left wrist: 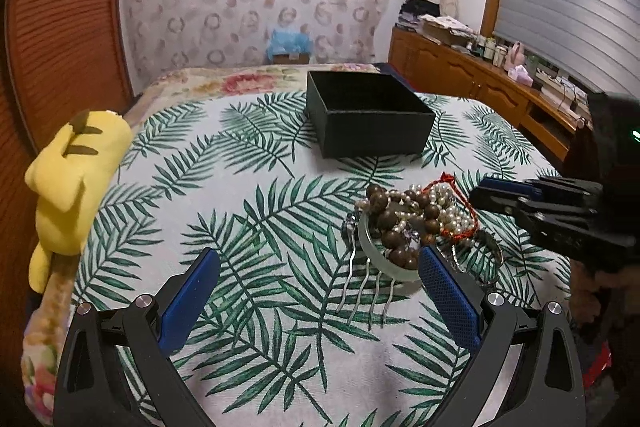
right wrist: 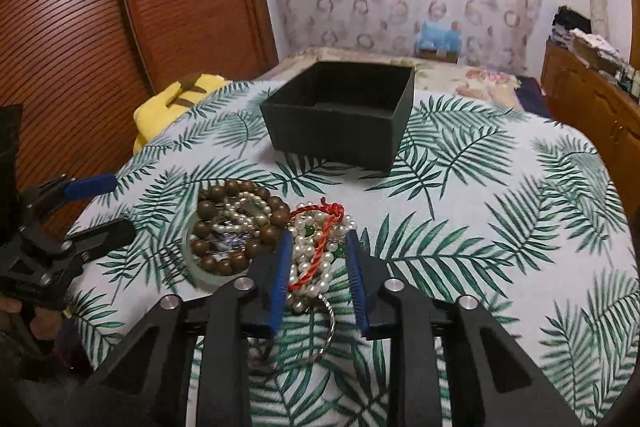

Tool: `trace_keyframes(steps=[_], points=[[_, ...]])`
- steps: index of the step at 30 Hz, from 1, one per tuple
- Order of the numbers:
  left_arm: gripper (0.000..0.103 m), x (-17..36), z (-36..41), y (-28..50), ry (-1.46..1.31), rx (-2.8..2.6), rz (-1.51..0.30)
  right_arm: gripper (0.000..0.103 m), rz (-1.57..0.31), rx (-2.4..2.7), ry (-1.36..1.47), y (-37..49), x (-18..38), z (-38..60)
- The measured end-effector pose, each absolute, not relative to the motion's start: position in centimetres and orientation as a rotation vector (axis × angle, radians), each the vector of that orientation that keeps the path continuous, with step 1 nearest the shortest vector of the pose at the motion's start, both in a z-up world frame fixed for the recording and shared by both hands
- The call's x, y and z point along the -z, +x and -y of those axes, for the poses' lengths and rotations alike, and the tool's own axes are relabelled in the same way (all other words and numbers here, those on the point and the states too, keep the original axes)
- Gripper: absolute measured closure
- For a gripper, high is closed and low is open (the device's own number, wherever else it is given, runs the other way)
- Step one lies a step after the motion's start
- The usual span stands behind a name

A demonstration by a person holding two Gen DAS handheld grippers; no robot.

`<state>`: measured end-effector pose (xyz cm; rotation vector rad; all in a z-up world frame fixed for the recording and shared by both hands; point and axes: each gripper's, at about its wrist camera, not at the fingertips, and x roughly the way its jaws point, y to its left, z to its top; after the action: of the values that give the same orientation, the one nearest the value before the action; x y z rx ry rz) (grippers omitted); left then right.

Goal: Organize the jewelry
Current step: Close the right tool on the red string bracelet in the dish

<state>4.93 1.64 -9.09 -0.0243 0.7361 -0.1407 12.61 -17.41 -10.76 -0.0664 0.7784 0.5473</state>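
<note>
We have the jewelry heaped in one tangle on the leaf-print worktop (right wrist: 460,227), a little short of the open black box (right wrist: 340,115), which sits empty-looking and lidless so pieces can drop straight in. The right hand-held gripper (right wrist: 318,255) straddles the pearl strands (right wrist: 316,267) and the red twisted cord (right wrist: 320,247), its jaws partly parted on either side of them and, as far as we can judge, not yet pinching. We read this as lining up the first pick. The wooden bead bracelet (right wrist: 236,227) lies just beside, over a pale round dish (right wrist: 200,273). A silver hair comb (left wrist: 364,291) pokes out toward the left hand-held gripper (left wrist: 320,261), which hangs wide open and empty beside the heap, probably ready to steady it.
</note>
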Motion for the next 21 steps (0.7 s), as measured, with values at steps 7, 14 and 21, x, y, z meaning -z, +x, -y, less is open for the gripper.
trace_keyframes(steps=[7, 14, 21], points=[[0.008, 9.5, -1.7, 5.7, -0.051, 0.165, -0.738, 0.078, -0.825, -0.561, -0.020, 15.1, 11.5, 17.2], [0.026, 9.8, -1.2, 7.6, -0.055, 0.203, -0.765, 0.098, -0.833, -0.597, -0.012, 16.1, 11.5, 16.8], [0.050, 10.4, -0.2, 10.0, -0.076, 0.278, -0.821, 0.099, -0.741, -0.608, -0.025, 14.5, 8.9, 17.7]])
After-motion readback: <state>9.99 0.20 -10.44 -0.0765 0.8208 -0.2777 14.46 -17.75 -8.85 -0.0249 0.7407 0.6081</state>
